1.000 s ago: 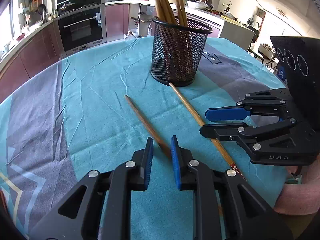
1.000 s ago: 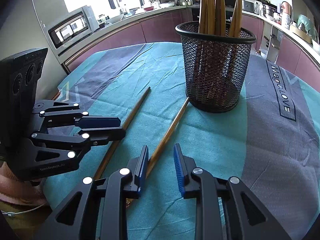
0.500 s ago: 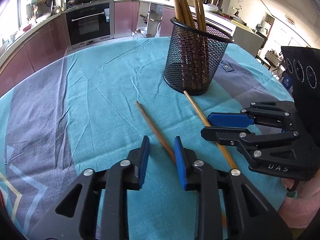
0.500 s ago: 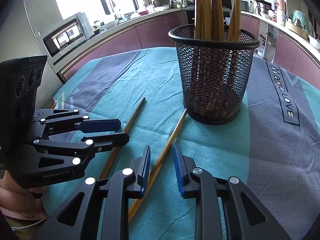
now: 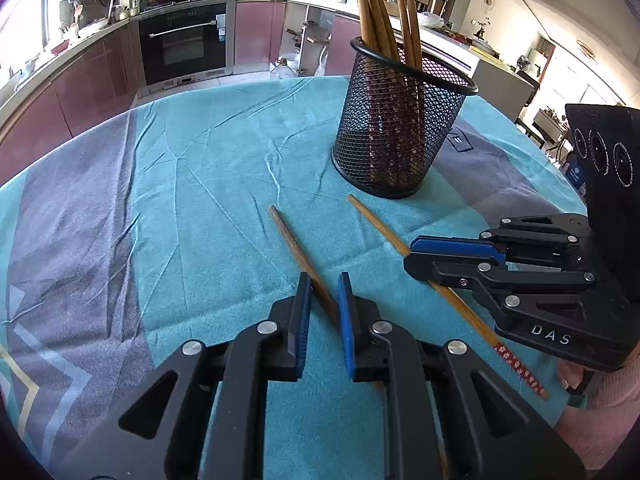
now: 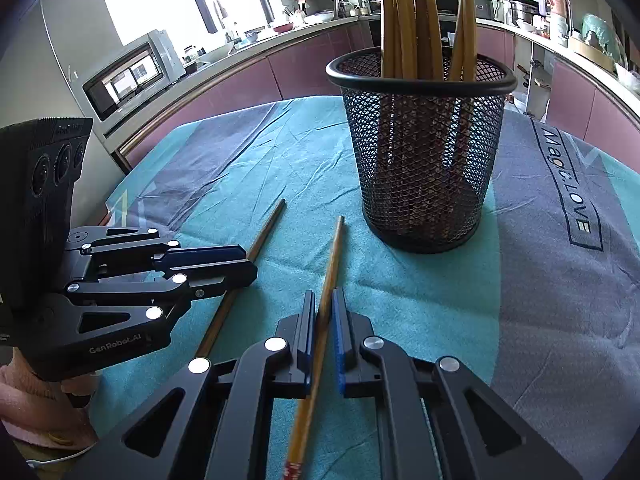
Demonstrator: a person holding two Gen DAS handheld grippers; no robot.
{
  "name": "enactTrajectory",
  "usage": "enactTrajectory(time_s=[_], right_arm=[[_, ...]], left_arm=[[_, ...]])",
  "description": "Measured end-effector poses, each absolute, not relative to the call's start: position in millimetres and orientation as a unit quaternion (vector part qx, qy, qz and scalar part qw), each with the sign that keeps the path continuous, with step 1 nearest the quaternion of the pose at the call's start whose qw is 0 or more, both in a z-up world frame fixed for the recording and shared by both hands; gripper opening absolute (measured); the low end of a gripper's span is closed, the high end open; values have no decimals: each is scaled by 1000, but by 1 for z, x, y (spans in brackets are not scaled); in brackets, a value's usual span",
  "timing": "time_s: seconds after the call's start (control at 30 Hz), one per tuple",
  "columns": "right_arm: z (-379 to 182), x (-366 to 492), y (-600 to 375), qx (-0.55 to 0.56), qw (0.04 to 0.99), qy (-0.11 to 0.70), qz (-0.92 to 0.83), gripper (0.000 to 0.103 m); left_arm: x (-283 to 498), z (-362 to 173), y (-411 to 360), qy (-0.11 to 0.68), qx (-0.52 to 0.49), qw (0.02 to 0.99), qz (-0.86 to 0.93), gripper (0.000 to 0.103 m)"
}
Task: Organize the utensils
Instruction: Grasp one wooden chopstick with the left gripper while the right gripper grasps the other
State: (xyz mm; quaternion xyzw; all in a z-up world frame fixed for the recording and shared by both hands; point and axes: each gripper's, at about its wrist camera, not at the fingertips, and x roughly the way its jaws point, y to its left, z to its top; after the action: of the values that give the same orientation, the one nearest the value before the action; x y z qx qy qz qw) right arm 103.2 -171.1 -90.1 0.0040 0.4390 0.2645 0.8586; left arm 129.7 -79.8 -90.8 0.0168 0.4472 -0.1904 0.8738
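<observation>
Two chopsticks lie on the teal cloth in front of a black mesh holder (image 5: 400, 128) (image 6: 424, 152) that holds several chopsticks. My left gripper (image 5: 324, 280) is open, its fingers astride the darker chopstick (image 5: 296, 248), which also shows in the right wrist view (image 6: 256, 248). My right gripper (image 6: 320, 300) has closed on the lighter chopstick (image 6: 332, 264), which has a red patterned end (image 5: 520, 368). In the left wrist view the right gripper (image 5: 412, 250) sits over that chopstick (image 5: 376, 224).
The table carries a teal and grey cloth (image 5: 180, 200) with lettering (image 6: 576, 200) at the right. Kitchen counters, an oven (image 5: 184, 44) and a microwave (image 6: 132, 76) lie beyond the table's far edge. My hands in pink sleeves are at the near edge.
The right gripper's jaws have narrowed from open onto the lighter chopstick. Both grippers have drawn back a little from the holder. The left gripper stays open over the darker chopstick.
</observation>
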Motion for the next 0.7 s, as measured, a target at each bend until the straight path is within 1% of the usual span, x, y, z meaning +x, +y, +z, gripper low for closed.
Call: enactTrajectory(time_s=[0.1, 0.17, 0.27, 0.7], right_arm=[[-90, 103, -173, 3, 858, 440, 265, 6], [-90, 104, -172, 2, 858, 441, 264, 6], [-90, 105, -169, -3, 859, 440, 261, 6], [-83, 99, -172, 11, 865, 427, 264, 5]], left_arm=[[130, -90, -80, 447, 19, 875, -188, 14], [131, -92, -78, 449, 15, 873, -187, 17], [132, -92, -80, 448, 19, 875, -185, 18], [130, -92, -85, 442, 15, 881, -168, 12]])
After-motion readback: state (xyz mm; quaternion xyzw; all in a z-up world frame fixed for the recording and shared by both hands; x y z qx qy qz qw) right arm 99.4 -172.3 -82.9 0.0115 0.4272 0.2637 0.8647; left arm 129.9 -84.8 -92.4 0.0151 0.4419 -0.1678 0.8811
